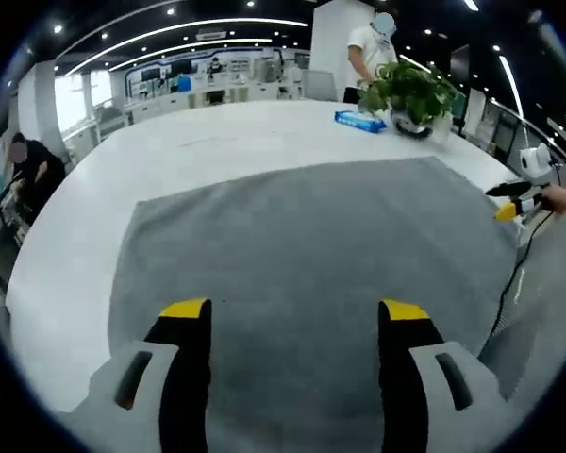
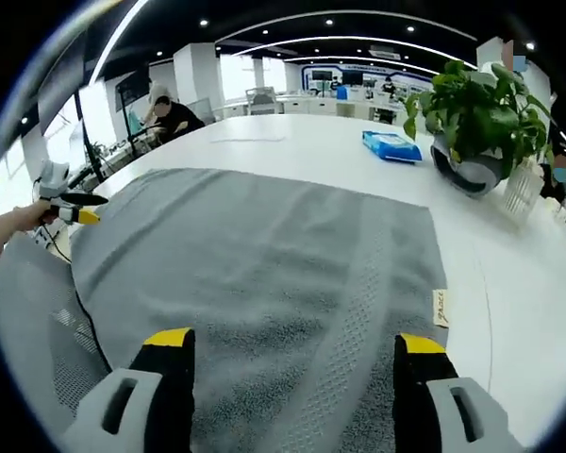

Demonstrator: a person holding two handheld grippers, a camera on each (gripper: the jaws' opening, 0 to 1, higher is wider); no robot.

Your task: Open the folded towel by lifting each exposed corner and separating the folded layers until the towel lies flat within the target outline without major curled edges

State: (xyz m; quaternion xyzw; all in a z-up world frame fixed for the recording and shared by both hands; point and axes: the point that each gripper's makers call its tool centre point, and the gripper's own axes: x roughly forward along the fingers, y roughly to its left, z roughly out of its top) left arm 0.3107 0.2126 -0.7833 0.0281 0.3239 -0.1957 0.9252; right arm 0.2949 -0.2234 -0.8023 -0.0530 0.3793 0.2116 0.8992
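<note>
Towel (image 2: 264, 283) lies spread, grey, on white surface (image 2: 509, 283); far edge straight, label at right edge. Left tongs (image 1: 294, 311) and right tongs (image 2: 292, 340) spread, empty, above near edge. Bare surface beyond; plant (image 2: 472, 113) far right.

Even, bright illumination from ceiling light strips (image 1: 208, 28) and recessed spots; daylight enters at distant windows (image 2: 234, 75). The white table (image 1: 217, 142) shows mild glare and soft shadows. Fisheye curvature bends edges; overall focus slightly soft.
</note>
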